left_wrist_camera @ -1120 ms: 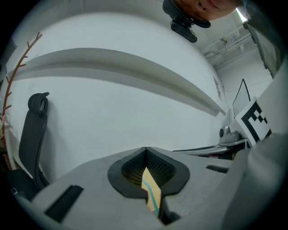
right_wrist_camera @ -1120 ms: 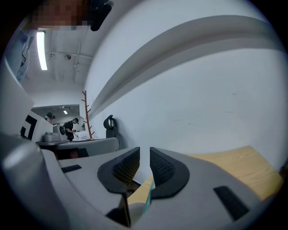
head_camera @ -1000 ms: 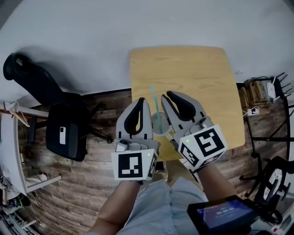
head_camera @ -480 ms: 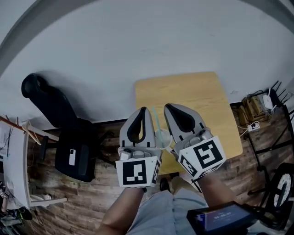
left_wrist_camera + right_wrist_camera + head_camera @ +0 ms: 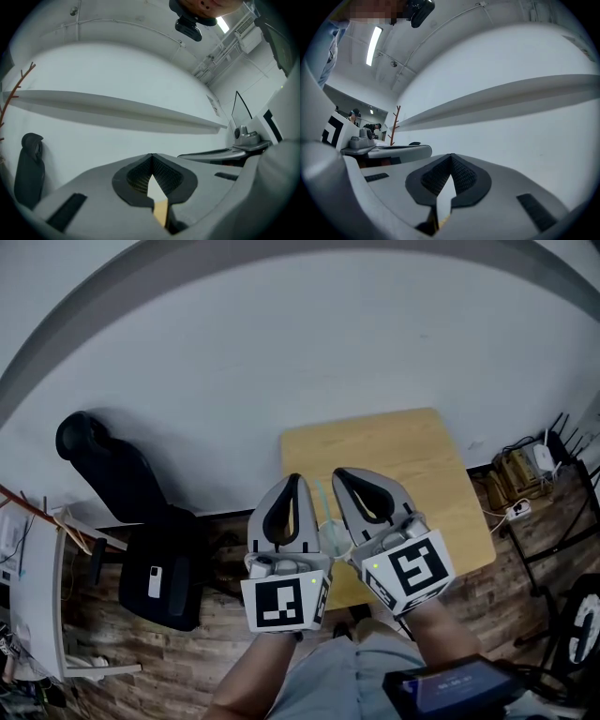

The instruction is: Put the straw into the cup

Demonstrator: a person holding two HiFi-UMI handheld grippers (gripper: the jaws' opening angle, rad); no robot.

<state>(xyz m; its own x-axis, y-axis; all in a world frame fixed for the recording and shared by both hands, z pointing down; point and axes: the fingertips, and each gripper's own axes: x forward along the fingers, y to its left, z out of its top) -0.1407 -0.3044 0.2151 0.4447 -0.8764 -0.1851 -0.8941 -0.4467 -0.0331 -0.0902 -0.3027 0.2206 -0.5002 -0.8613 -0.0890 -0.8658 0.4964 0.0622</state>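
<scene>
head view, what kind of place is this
Probably an office or lab workroom: a small light wooden table against a plain white wall, a black office chair, and wood-plank flooring.

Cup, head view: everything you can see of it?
The cup is clear plastic, upright, its round rim open toward the camera. It stands on the wooden table close to the near edge, between the left tongs and the right tongs, both shut on nothing. Their bodies cover its sides, so contact cannot be judged. A pale teal straw appears to stand in it, leaning away. Neither gripper view shows it.
</scene>
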